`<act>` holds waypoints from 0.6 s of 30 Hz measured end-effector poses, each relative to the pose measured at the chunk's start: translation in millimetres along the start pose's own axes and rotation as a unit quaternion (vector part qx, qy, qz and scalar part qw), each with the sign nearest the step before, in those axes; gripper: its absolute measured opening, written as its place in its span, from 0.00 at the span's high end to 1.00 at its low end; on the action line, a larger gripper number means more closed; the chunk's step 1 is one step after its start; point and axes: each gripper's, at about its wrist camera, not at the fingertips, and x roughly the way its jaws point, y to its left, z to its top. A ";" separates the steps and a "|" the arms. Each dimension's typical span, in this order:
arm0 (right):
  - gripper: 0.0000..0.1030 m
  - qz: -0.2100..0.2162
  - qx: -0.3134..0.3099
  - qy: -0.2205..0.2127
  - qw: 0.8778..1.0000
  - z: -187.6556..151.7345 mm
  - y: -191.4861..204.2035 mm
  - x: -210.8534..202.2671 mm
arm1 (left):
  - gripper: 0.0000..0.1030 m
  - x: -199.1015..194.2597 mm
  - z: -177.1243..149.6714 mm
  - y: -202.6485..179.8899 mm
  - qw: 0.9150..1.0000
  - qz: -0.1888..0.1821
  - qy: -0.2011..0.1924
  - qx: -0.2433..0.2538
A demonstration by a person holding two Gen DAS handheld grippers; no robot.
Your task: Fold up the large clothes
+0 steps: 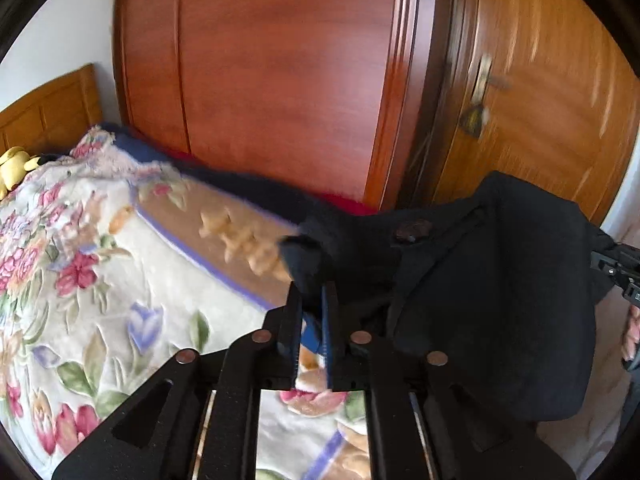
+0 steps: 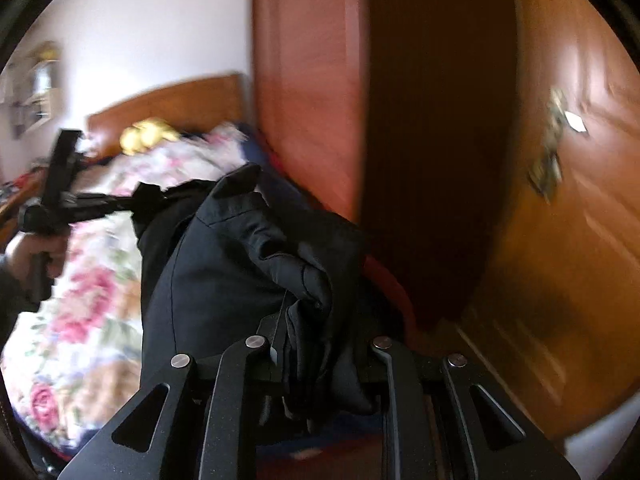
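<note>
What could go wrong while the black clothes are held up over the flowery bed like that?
1. The left gripper pinches only a small tip of the black garment, so it might slip out.
2. The right gripper holds a thick bunch, so the fold could come out crooked.
3. The garment hangs beside the wooden wardrobe, off the floral blanket, and might drop there.
</note>
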 end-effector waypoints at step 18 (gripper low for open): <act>0.30 -0.069 0.016 -0.075 0.995 -3.8 39.5 -20.9 | 0.55 -39.4 -73.6 -1.0 1.000 -0.015 -0.026 -0.007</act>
